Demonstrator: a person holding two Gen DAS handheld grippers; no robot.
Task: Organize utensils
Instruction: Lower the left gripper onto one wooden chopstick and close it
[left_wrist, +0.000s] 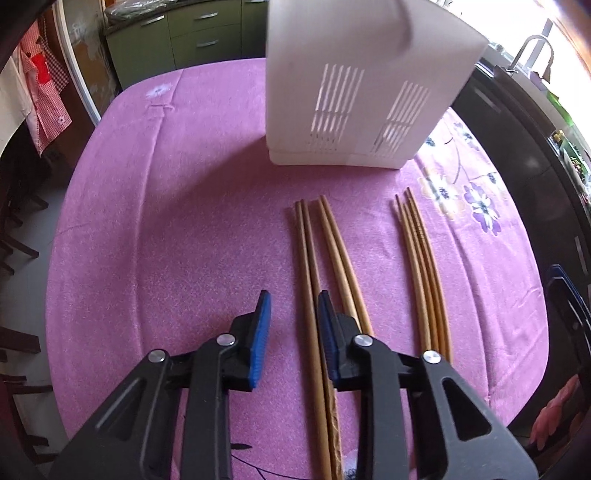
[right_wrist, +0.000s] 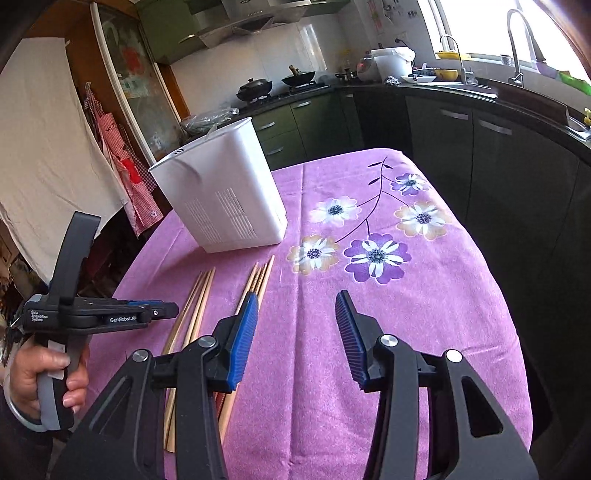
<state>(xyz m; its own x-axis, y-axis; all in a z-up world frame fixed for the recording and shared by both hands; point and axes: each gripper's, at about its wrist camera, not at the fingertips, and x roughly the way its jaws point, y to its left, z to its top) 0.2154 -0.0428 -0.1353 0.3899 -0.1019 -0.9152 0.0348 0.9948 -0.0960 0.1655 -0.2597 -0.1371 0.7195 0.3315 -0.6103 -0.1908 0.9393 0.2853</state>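
Observation:
Two bundles of wooden chopsticks lie on the purple tablecloth. The left bundle (left_wrist: 321, 251) (right_wrist: 197, 299) runs lengthwise under my left gripper (left_wrist: 293, 314), which is open and empty, its jaws straddling part of that bundle just above the cloth. The right bundle (left_wrist: 421, 254) (right_wrist: 260, 278) lies parallel further right. A white slotted utensil holder (left_wrist: 354, 85) (right_wrist: 221, 195) stands upright beyond the chopstick tips. My right gripper (right_wrist: 297, 314) is open and empty above the cloth, to the right of the right bundle. The left gripper body (right_wrist: 96, 314) shows in the right wrist view.
The tablecloth (left_wrist: 166, 221) (right_wrist: 388, 314) has a flower print on its right part. Dark kitchen cabinets (right_wrist: 498, 166) and a counter with sink run along the right. Chairs (left_wrist: 18, 240) and hanging aprons are at the left. Green cabinets (left_wrist: 192, 33) stand behind the table.

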